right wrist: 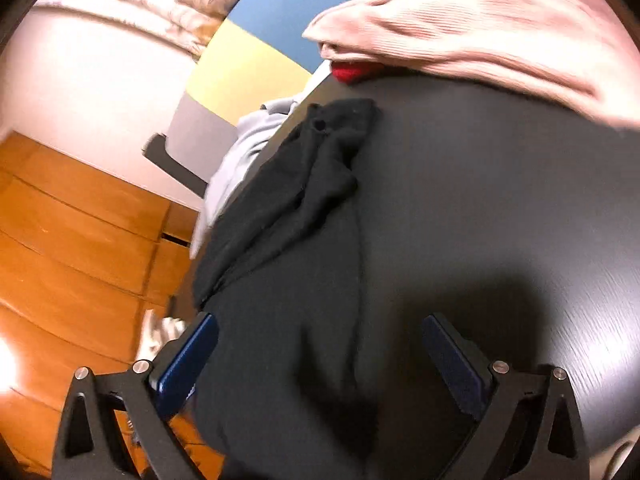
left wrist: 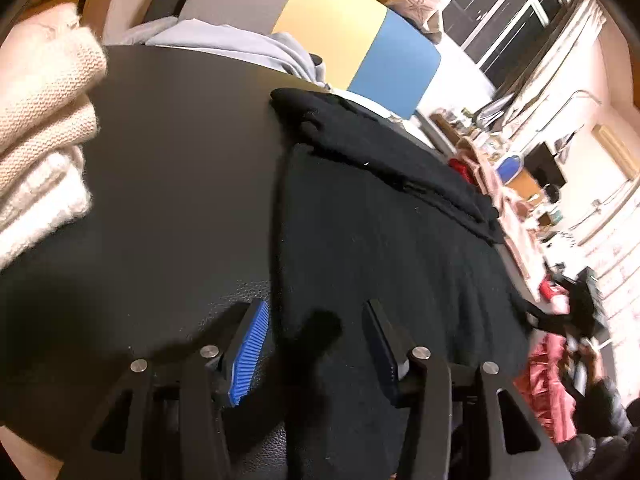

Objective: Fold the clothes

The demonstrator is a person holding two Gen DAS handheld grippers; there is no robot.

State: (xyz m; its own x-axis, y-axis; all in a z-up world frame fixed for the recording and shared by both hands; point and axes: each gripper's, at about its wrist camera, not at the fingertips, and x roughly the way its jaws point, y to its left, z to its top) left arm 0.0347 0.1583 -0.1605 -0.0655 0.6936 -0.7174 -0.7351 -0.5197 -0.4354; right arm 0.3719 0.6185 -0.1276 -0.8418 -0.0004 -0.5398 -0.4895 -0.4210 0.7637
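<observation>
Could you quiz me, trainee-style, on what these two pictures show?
1. True or false: the black garment lies on the dark table.
2. The left tongs are: A) open, B) clamped on cloth.
3. What colour is the knit pile at the far edge of the table in the right view?

Key: 1 true. 2 A. 3 pink. The right tongs also stand open over the black garment.

A garment (left wrist: 380,240) lies spread on the worktop (left wrist: 180,180), one edge folded over on itself along its far side. In the left wrist view, a stack of folded knitwear (left wrist: 40,140) sits at the worktop's left edge. Behind the worktop stands a chair (left wrist: 340,40) with another garment draped (left wrist: 240,46) over it. In the right wrist view, a heap of clothes (right wrist: 480,32) lies on the far part of the worktop, well apart from the spread garment.
</observation>
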